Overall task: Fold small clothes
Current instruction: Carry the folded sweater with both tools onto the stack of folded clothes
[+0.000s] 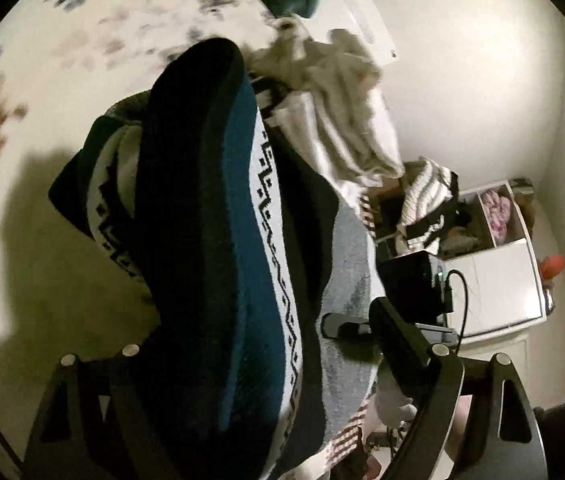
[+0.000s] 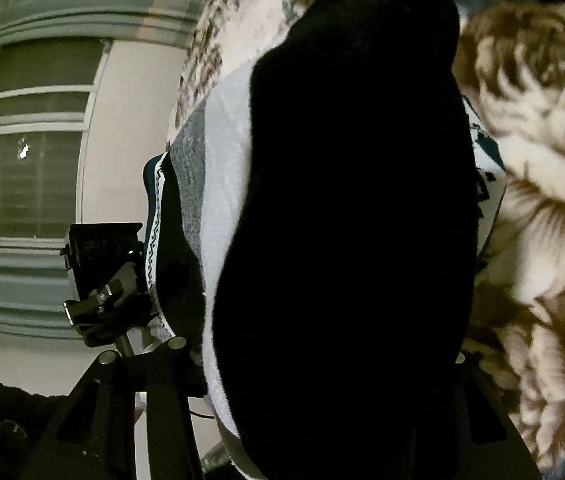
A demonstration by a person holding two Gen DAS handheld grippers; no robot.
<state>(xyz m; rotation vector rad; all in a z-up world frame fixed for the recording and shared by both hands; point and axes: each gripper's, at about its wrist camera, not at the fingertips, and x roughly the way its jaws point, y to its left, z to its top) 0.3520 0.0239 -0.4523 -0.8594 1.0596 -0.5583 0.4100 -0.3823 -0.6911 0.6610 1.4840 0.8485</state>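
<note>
From my left camera, the floral blanket (image 1: pixel 82 32) fills the left side, with a dark shadow across it. A sock (image 1: pixel 210 240), black and teal with a white patterned band, hangs up the middle between my left gripper (image 1: pixel 250 364); its fingers stand wide apart, and I cannot tell whether they press the cloth. Right of the sock lies a cream heap of clothes (image 1: pixel 342 112), then my right gripper (image 1: pixel 398 320) with its cable. Further right a white cubby shelf (image 1: pixel 502 260) holds something pink in one compartment and striped cloth on top.

From my right camera, a window (image 2: pixel 30 140) sits at left, then the left gripper's camera block. The sock blocks the whole middle, between the right gripper's fingers; its grip is hidden. The blanket lies at right.
</note>
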